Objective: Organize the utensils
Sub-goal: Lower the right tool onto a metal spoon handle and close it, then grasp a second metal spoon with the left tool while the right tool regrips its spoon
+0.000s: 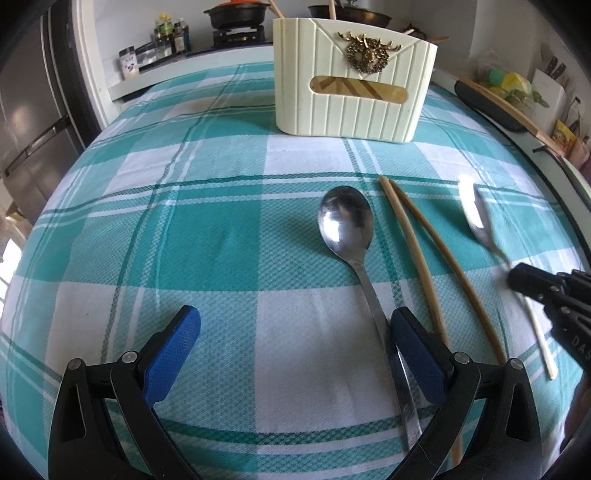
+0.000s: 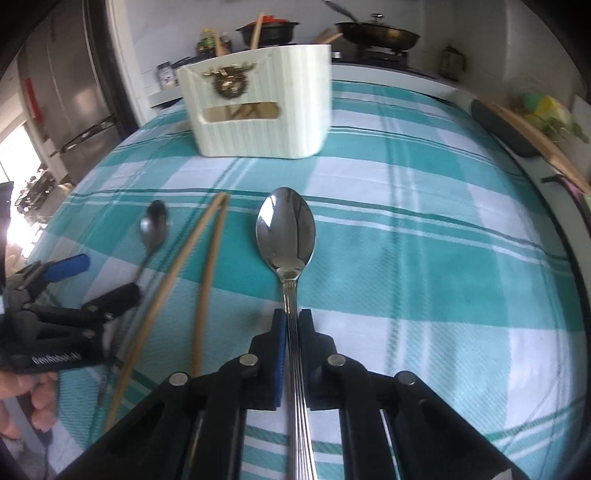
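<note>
My left gripper (image 1: 295,321) is open above a steel spoon (image 1: 347,221) that lies on the plaid cloth, its handle by the right finger (image 1: 413,350). My right gripper (image 2: 291,325) is shut on the ribbed handle of a second steel spoon (image 2: 286,229), held above the cloth; this spoon shows blurred in the left wrist view (image 1: 474,214). A pair of wooden chopsticks (image 1: 421,254) lies between the two spoons, also in the right wrist view (image 2: 195,266). The cream utensil holder (image 1: 351,81) with a gold emblem stands at the far side, also in the right wrist view (image 2: 258,99), with wooden utensils inside.
A white chopstick (image 1: 539,336) lies near the right gripper. A dark tray with a wooden stick (image 1: 495,107) sits at the right table edge. Behind are a stove with pots (image 2: 376,33), bottles (image 1: 170,33) and a fridge (image 1: 29,103) at the left.
</note>
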Demonstrator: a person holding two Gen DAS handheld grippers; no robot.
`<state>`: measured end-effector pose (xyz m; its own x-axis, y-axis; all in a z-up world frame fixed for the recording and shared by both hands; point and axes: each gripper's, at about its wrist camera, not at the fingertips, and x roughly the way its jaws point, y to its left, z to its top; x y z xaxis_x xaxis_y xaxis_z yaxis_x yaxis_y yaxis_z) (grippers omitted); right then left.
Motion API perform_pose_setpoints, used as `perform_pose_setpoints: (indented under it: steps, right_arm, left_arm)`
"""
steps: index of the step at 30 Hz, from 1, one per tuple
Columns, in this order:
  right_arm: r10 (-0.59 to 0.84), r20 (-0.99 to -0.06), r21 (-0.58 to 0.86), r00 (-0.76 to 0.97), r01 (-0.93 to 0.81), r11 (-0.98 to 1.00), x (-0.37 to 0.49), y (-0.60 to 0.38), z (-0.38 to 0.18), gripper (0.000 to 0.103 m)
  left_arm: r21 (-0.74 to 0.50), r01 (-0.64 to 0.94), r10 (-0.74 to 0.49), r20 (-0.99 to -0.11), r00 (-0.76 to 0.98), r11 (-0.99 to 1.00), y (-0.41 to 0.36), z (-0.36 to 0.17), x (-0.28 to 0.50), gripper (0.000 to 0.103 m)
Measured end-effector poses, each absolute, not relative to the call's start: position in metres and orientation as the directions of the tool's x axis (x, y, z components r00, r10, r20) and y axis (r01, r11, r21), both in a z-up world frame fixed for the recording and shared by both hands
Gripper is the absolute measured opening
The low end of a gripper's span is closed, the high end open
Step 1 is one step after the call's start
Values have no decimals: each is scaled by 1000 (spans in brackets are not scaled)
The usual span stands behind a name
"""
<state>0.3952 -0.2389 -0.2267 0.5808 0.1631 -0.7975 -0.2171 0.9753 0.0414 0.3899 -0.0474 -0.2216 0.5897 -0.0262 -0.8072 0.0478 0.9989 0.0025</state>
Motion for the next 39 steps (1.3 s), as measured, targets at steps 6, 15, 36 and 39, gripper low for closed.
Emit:
perform_pose_setpoints:
  steps: [6, 15, 36, 39]
  right_arm:
    - [98, -796, 3, 597, -159, 987, 387, -260, -226, 6]
    - [73, -788, -16, 611, -139, 990, 375, -273, -227, 8]
    - [91, -788, -24, 609, -178, 984, 364, -293, -216, 58]
    - [121, -799, -17, 589, -223, 975, 373, -293, -212, 58]
  left_arm:
    - [15, 51, -17, -811, 584, 999, -32, -222, 383, 103]
    - [23, 62, -16, -832, 555, 998, -21, -221, 370, 102]
    - [139, 117, 56, -845, 532, 983, 2, -214, 355, 102]
    - [94, 140, 6, -849, 528, 986, 2, -211, 362, 102]
